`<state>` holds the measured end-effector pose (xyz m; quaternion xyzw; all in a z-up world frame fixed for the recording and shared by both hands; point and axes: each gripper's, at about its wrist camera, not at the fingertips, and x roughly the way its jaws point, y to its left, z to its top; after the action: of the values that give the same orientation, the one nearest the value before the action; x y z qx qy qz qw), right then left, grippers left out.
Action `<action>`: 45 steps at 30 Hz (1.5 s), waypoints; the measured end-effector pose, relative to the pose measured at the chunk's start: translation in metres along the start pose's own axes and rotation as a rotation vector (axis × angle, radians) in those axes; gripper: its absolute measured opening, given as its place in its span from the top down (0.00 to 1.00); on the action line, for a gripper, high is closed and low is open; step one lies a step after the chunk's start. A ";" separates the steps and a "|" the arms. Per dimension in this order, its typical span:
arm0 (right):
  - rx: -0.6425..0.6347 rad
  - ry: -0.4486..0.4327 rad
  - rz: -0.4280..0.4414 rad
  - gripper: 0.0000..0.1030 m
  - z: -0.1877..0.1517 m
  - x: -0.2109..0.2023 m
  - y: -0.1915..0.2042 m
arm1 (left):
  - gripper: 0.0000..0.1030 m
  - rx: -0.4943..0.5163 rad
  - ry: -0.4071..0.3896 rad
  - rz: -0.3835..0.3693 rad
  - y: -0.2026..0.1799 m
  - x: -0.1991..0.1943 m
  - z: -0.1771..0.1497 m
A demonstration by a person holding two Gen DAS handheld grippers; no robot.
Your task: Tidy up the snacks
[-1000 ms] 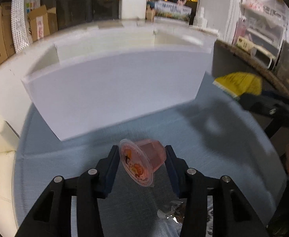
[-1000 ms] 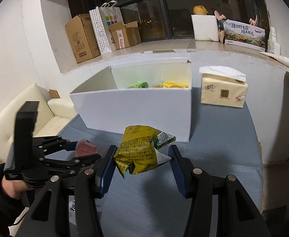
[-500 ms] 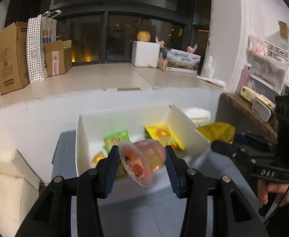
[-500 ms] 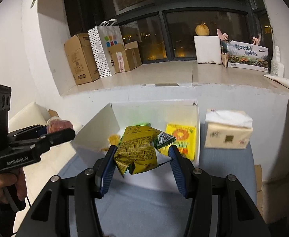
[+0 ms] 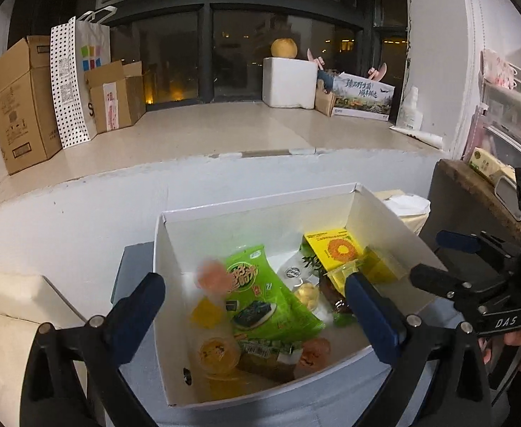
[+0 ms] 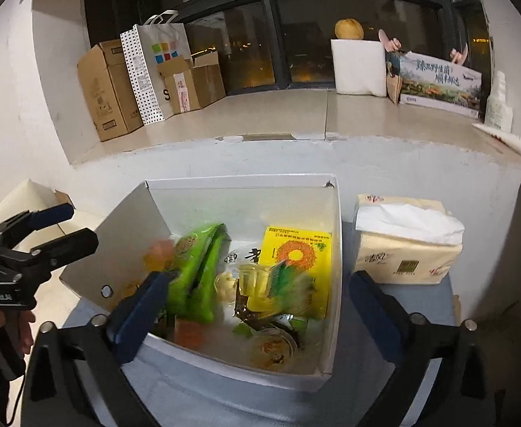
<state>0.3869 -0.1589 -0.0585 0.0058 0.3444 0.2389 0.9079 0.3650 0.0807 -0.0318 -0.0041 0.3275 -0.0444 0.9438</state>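
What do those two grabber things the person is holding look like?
Both are black handheld frames with silver bolts. The left tongs and right tongs have two dark blue padded fingers each. The left one's side reads "GenRobot.AI"; the right one's reads "DAS", has a small green light and a thin black cable. The person's sleeves are dark.

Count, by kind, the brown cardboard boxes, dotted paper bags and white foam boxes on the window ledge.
Brown cardboard boxes: 2
Dotted paper bags: 1
White foam boxes: 1
Total: 4
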 end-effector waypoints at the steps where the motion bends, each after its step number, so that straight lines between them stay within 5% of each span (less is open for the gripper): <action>1: 0.003 0.000 0.002 0.00 -0.002 -0.001 -0.001 | 0.00 -0.004 0.005 0.000 0.002 0.000 -0.002; 18: -0.096 0.048 0.204 0.00 -0.094 -0.076 0.054 | 0.00 0.001 -0.031 -0.018 -0.014 -0.056 -0.037; 30: -0.119 0.206 0.251 0.00 -0.185 -0.065 0.099 | 0.00 -0.089 -0.012 -0.035 -0.015 -0.119 -0.132; 40: -0.141 0.260 0.174 0.00 -0.215 -0.039 0.122 | 0.00 -0.209 0.041 -0.051 0.008 -0.159 -0.211; 41: -0.152 0.252 0.166 0.01 -0.215 -0.038 0.124 | 0.00 -0.215 0.048 -0.057 0.010 -0.162 -0.217; 43: -0.194 0.235 0.110 0.15 -0.216 -0.038 0.129 | 0.00 -0.218 0.054 -0.054 0.013 -0.166 -0.224; 44: -0.203 0.225 0.079 0.33 -0.216 -0.038 0.130 | 0.00 -0.215 0.058 -0.067 0.013 -0.167 -0.225; 45: -0.199 0.224 0.076 0.35 -0.215 -0.038 0.129 | 0.00 -0.209 0.059 -0.076 0.013 -0.168 -0.227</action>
<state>0.1715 -0.0945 -0.1765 -0.0979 0.4177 0.3054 0.8501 0.0942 0.1130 -0.1068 -0.1134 0.3574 -0.0459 0.9259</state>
